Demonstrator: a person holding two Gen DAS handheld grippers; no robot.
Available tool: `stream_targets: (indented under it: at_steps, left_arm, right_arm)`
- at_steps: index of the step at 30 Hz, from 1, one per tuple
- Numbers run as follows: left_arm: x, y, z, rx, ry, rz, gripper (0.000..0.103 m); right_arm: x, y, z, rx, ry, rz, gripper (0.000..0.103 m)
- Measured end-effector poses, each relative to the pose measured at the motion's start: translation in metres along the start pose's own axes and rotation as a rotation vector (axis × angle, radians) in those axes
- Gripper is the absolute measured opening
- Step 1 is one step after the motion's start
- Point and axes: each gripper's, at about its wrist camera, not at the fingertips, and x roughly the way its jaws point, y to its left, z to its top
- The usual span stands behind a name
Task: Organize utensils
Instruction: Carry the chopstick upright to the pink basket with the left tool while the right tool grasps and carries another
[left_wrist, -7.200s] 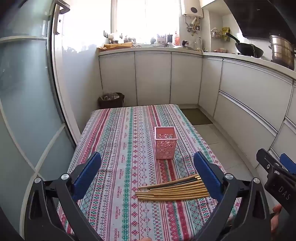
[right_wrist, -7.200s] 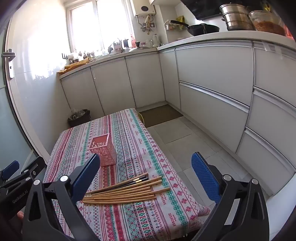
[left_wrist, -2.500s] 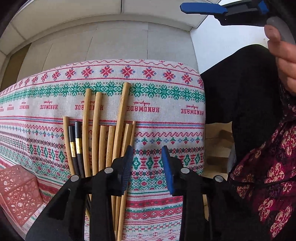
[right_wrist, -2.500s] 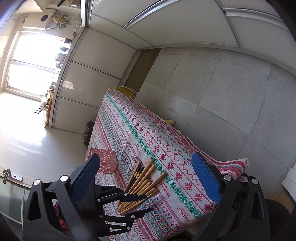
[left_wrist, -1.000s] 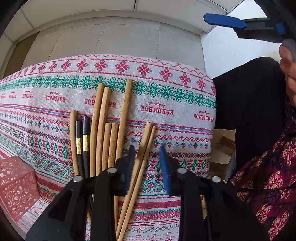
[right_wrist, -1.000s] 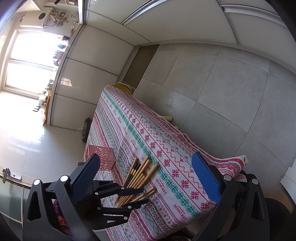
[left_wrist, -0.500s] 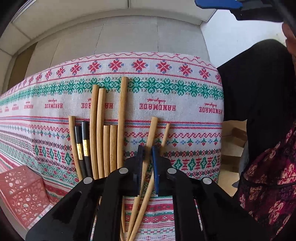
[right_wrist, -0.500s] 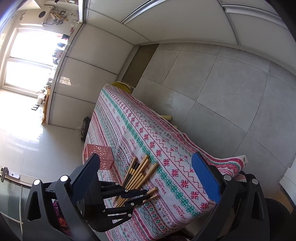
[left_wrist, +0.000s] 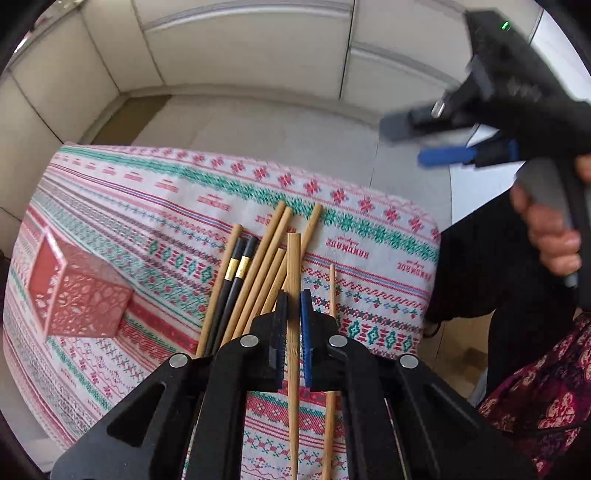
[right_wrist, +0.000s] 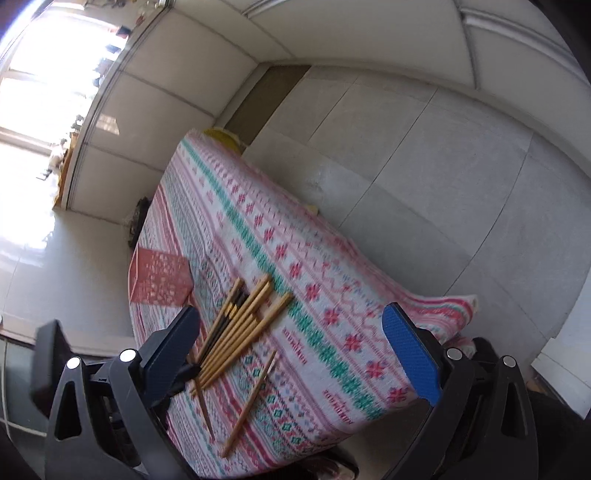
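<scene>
My left gripper (left_wrist: 292, 303) is shut on one bamboo chopstick (left_wrist: 294, 266) and holds it lifted above the patterned tablecloth (left_wrist: 155, 192). Several bamboo chopsticks (left_wrist: 269, 251) and two black ones (left_wrist: 236, 266) lie in a bundle beside it; they also show in the right wrist view (right_wrist: 243, 314). One thin bamboo chopstick (left_wrist: 332, 284) lies apart on the right, also seen in the right wrist view (right_wrist: 255, 395). A pink perforated holder (left_wrist: 74, 291) stands at the left. My right gripper (right_wrist: 291, 354) is open and empty, held in the air off the table's corner.
The table's edge (left_wrist: 424, 225) runs close on the right, with grey tiled floor (right_wrist: 424, 155) beyond. White cabinets (left_wrist: 240, 55) line the far wall. The person's legs and patterned clothing (left_wrist: 535, 387) are at the right.
My left gripper has closed on one bamboo chopstick and raised it off the cloth. The view has tilted up. The right gripper has shifted and stays open.
</scene>
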Motion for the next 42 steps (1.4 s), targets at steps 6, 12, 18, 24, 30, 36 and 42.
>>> stream_targets:
  at_steps: [6,12,18,24,30,36,42]
  left_arm:
    - [-0.077,0.015,-0.035,-0.159,-0.302,0.066,0.006]
    - [-0.134,0.019,-0.076,-0.232,-0.523,0.115,0.006]
    - [-0.173,0.022,-0.088,-0.261,-0.658,0.124,0.006]
    - [-0.188,0.025,-0.097,-0.295,-0.712,0.157,0.006]
    - [-0.188,0.027,-0.099,-0.297,-0.715,0.152,0.006]
    - [-0.189,0.030,-0.101,-0.309,-0.733,0.145,0.006]
    - [-0.190,0.032,-0.105,-0.317,-0.741,0.145,0.006]
  right_arm:
    - [0.073,0.030,-0.030,0.008,0.273,-0.094,0.063]
    - [0.109,0.078,-0.035,-0.049,0.356,-0.286,0.058]
    - [0.142,0.106,-0.044,-0.114,0.435,-0.468,0.006]
    - [0.141,0.093,-0.056,-0.044,0.443,-0.465,0.000]
    - [0.112,0.101,-0.026,0.033,0.419,-0.351,0.027]
    - [0.107,0.089,-0.056,0.001,0.493,-0.472,0.054]
    - [0.119,0.075,-0.056,0.095,0.496,-0.514,0.030]
